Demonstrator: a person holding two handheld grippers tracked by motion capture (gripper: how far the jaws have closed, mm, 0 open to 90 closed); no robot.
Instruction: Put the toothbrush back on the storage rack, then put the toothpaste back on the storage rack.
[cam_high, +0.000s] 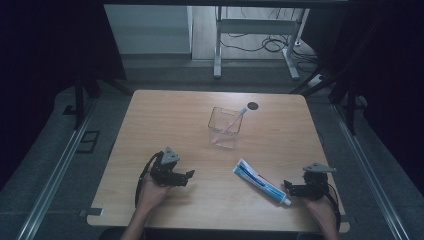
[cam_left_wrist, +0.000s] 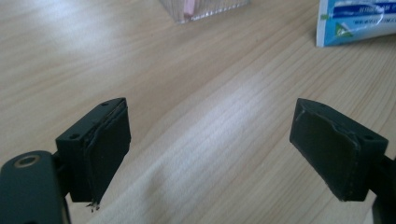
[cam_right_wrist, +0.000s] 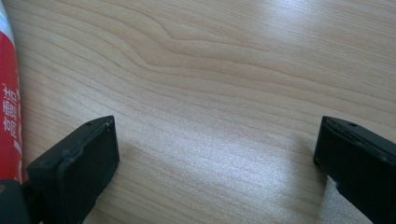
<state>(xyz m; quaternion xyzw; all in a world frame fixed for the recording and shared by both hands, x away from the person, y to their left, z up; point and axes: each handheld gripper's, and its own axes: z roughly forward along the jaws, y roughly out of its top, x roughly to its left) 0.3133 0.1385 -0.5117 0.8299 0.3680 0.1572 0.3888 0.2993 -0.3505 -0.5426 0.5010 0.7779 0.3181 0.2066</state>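
Observation:
A clear plastic cup (cam_high: 225, 127) stands upright in the middle of the wooden table (cam_high: 170, 115), with a toothbrush (cam_high: 235, 120) leaning inside it. A blue and white toothpaste tube (cam_high: 262, 182) lies flat at the front right, cap toward the near edge. My left gripper (cam_high: 187, 175) rests low at the front left, open and empty, pointing right. In the left gripper view the open jaws (cam_left_wrist: 210, 149) hold only bare wood; the cup's base (cam_left_wrist: 205, 7) and the tube (cam_left_wrist: 357, 21) lie ahead. My right gripper (cam_high: 289, 187) is open beside the tube's cap. In the right gripper view (cam_right_wrist: 215, 163) the tube (cam_right_wrist: 7, 93) lies outside the left jaw.
A dark round hole (cam_high: 253, 105) sits in the tabletop behind the cup. Beyond the far edge stand metal desk legs (cam_high: 217, 45) and loose cables (cam_high: 270, 45) on the floor. Bare wood spans the space between my two grippers.

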